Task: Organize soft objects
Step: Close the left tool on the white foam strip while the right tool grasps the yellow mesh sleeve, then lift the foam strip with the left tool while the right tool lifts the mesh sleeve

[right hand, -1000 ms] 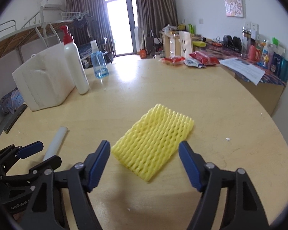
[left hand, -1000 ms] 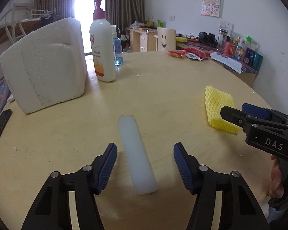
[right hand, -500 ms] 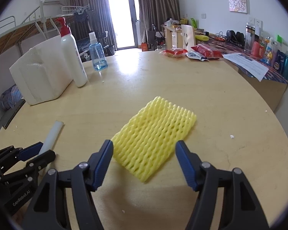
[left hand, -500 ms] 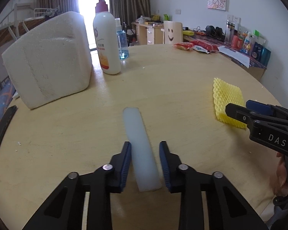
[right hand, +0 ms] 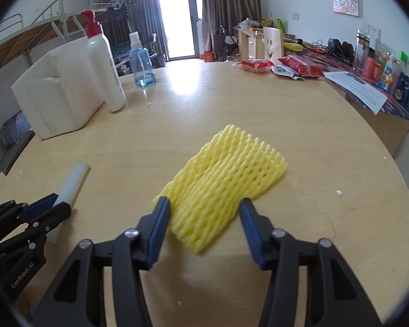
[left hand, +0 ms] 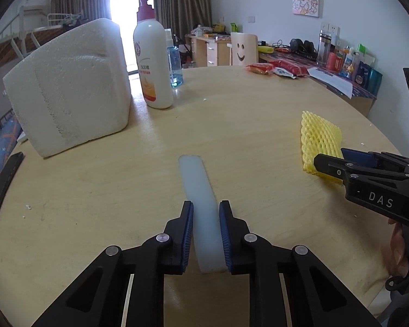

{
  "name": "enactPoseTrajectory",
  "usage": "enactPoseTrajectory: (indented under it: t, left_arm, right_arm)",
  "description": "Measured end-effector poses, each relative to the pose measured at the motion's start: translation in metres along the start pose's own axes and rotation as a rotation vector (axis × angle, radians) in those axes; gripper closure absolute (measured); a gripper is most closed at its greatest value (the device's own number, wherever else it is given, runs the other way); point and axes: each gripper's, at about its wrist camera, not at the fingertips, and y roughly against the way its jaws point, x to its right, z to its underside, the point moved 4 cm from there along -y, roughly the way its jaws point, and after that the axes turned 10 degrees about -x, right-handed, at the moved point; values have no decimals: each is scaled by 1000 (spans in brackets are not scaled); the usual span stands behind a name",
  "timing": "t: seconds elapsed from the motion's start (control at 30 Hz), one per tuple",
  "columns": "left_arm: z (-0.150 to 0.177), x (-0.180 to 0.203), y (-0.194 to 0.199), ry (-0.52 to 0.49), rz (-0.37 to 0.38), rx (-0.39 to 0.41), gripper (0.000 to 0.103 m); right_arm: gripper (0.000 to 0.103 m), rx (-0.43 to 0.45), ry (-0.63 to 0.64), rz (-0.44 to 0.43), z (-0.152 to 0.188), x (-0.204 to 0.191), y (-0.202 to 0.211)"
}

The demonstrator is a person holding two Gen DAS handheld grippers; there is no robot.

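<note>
A: The long white translucent foam strip [left hand: 201,212] lies flat on the round pale wooden surface [left hand: 245,125], running from 6 toward 12 o'clock in the left wrist view. The left gripper [left hand: 205,234] has its blue-padded jaws closing in on the strip's near end, pads pressing both long edges.

B: What could spoil that hold?

A: The grip sits only at the near end. Once lifted, the far end may sag or swing, and soft foam could squeeze thin and slip out.

B: And the flat yellow foam mesh sleeve [right hand: 223,179]?

A: It lies at 3 o'clock of the strip, well apart. The right gripper [right hand: 204,226] straddles its near corner, jaws closing; the left pad looks to be at the mesh edge, the right pad is not yet on it. The mesh is wider than the gap, so it may buckle or slide toward 12 o'clock instead of being caught.

B: Anything farther out at risk?

A: The big white foam block [left hand: 68,87] at 10 o'clock and the tall white pump bottle with the red cap [left hand: 152,62] beside it stand well clear. The two grippers are near each other, so a careless inward sweep could knock them together.
</note>
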Motion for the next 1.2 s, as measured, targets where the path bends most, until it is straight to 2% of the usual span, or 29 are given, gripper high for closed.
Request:
enactPoseTrajectory:
  t: [0.1,0.2,0.7,1.2]
  left_arm:
    - [0,0,1,-1,3,3,82]
    - [0,1,2,-10,16,8,84]
    - [-1,-2,18,-22,52,55,84]
    - [-16,-14,72,-34,55,212,84]
  right_arm:
    - [70,-3,6,-33,0,-5,1]
    - [79,9,29,-17,1,-10,3]
    - [81,77,2,3,-3,-10,27]
    - [81,211,-11,17,-10,-18,78]
